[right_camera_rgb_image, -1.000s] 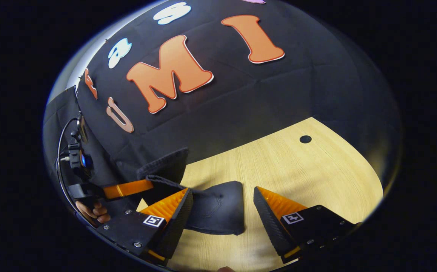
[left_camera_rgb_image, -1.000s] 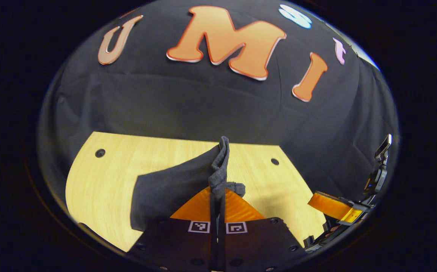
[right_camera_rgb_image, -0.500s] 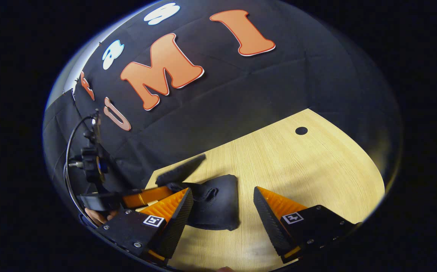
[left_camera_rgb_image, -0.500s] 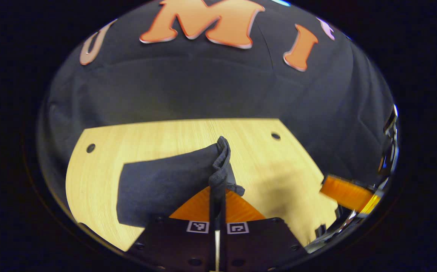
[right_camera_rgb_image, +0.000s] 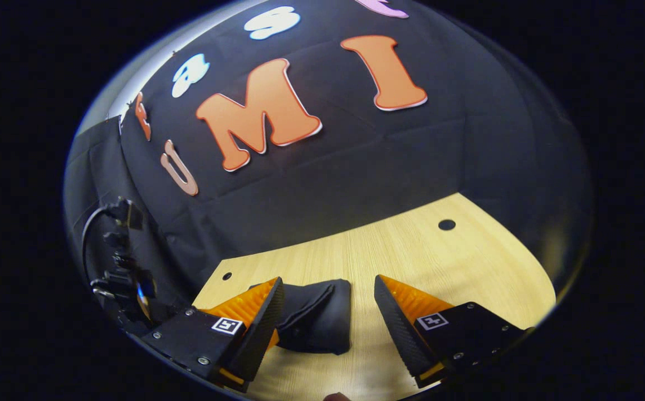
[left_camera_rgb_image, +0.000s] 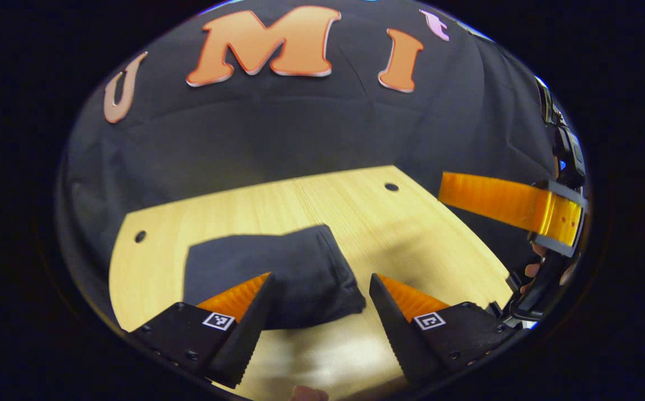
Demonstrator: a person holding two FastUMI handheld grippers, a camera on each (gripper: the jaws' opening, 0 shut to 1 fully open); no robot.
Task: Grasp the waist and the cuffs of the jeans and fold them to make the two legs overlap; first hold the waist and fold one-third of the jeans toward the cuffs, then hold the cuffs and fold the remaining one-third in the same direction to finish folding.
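Note:
The dark jeans (left_camera_rgb_image: 278, 278) lie folded into a compact bundle on the light wooden table (left_camera_rgb_image: 411, 234). My left gripper (left_camera_rgb_image: 317, 317) is open just above and in front of the bundle, its fingers to either side of the near right corner and clear of the cloth. In the right gripper view the same bundle of jeans (right_camera_rgb_image: 317, 320) rests between and beyond my open right gripper (right_camera_rgb_image: 328, 323), nothing held. The right gripper (left_camera_rgb_image: 501, 200) also appears at the right edge of the left gripper view, held by a hand (left_camera_rgb_image: 534, 270).
The table has small round holes (left_camera_rgb_image: 391, 187) (right_camera_rgb_image: 446, 224) near its far corners. The booth's black cloth wall rises right behind the table's far edge. The left gripper's body and cable (right_camera_rgb_image: 122, 267) sit at the left of the right gripper view.
My left gripper let go of the jeans' edge and opened; the cloth dropped flat onto the bundle. The right gripper stayed open and drew back a little.

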